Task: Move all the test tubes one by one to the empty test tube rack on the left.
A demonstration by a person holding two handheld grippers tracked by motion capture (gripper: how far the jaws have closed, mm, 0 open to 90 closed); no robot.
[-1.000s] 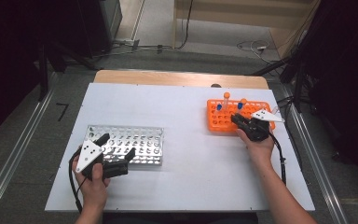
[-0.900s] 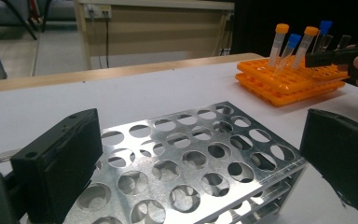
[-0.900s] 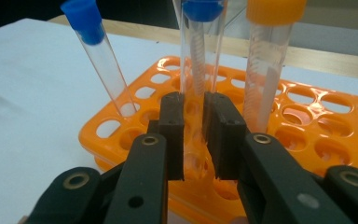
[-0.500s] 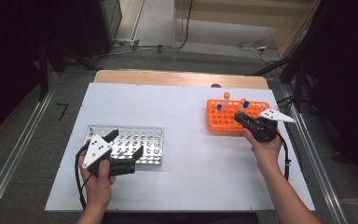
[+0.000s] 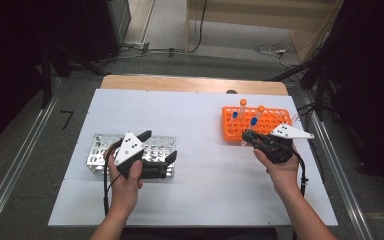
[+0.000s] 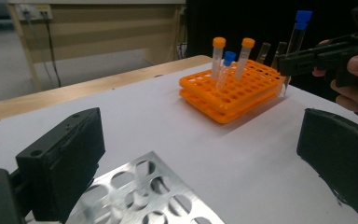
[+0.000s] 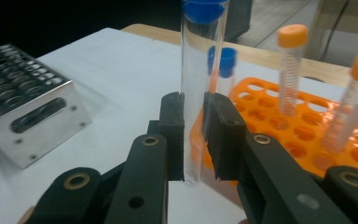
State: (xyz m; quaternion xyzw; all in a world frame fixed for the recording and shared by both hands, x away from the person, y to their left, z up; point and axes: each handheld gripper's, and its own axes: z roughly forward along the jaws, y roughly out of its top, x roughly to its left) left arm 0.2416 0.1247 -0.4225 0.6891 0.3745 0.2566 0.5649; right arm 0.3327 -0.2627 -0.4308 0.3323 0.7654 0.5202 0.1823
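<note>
High view: your right gripper pinches a blue-capped tube at the near left corner of the orange rack.
Here your right hand holds the tool level, jaws pointing left; your left gripper lies over the near right end of the metal rack, its jaws spread, your left hand gripping from below. Left gripper view: both pads stand wide apart with nothing between them, the metal rack just beneath; beyond, the tube rises upright from your other tool. Right gripper view: your jaws are pressed on the clear tube low on its body, cap up, its bottom end hanging free just in front of the orange rack.
</note>
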